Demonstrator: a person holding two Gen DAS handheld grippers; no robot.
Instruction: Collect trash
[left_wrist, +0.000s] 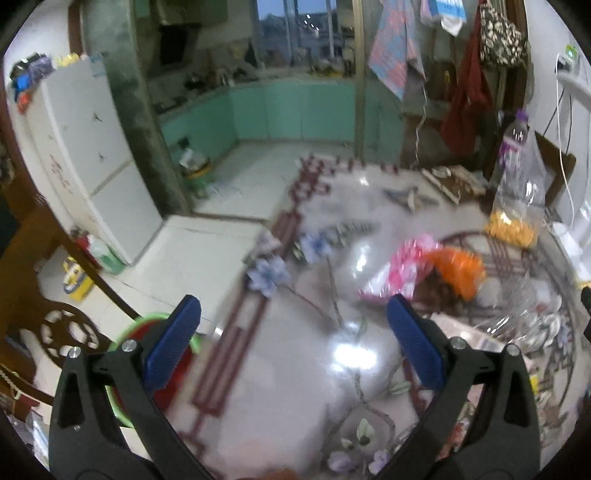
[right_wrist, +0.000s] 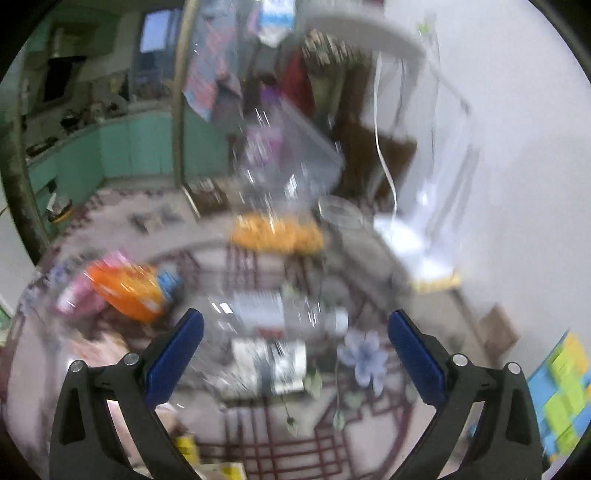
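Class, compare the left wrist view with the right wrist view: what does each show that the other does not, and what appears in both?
Only the left wrist view shows the white fridge and a green-rimmed basin.
Only the right wrist view shows blue and green blocks by the wall.
Both show the flowered tabletop, the orange wrapper, the clear bottle, and an open gripper: left gripper, right gripper.

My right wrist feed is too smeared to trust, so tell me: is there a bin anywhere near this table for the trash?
Observer: Probably. The left wrist view shows a green-rimmed red tub off the left edge of the table, lower than the tabletop.
Operator: Is the left gripper free to carry something there?
Observer: Yes. The left gripper is open, with nothing between its fingers.
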